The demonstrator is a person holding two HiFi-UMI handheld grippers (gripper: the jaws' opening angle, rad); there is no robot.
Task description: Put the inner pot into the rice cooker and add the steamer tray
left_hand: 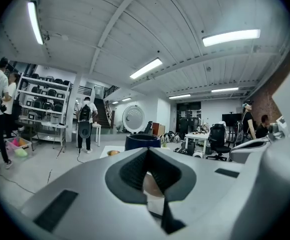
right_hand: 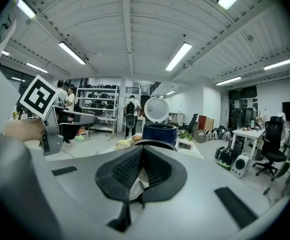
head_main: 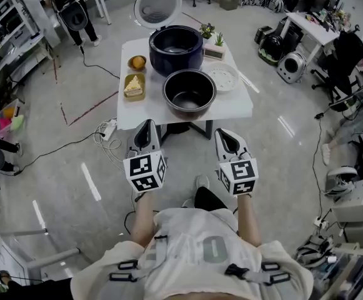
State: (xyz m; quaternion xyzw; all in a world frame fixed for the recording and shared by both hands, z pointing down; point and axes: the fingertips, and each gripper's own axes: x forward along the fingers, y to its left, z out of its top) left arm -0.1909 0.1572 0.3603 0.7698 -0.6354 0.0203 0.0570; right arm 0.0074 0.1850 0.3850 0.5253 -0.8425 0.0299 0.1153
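Your left gripper point(head_main: 147, 125) and right gripper point(head_main: 224, 133) are each pressed together, empty, short of the white worktop point(head_main: 243, 108). Head view: round metal inner pot point(head_main: 189, 92) stands on it outside the dark-blue rice cooker point(head_main: 176, 49), lid point(head_main: 158, 5) up; perforated white steamer tray point(head_main: 222, 77) just beside. Only the gripper views show the ribbed ceiling point(left_hand: 135, 29) and strip lights point(left_hand: 231, 36).

No brand, label or sign reads clearly anywhere around me. On my pale shirt point(head_main: 187, 230) a large grey shape looks like the figure 0, though the lens bends it. The cube point(head_main: 145, 170) on my left gripper point(head_main: 147, 127) and its twin on my right gripper point(head_main: 226, 135) carry black-and-white square codes, not letters. The small display point(head_main: 213, 53) on the table point(head_main: 131, 111) is too tiny to read.
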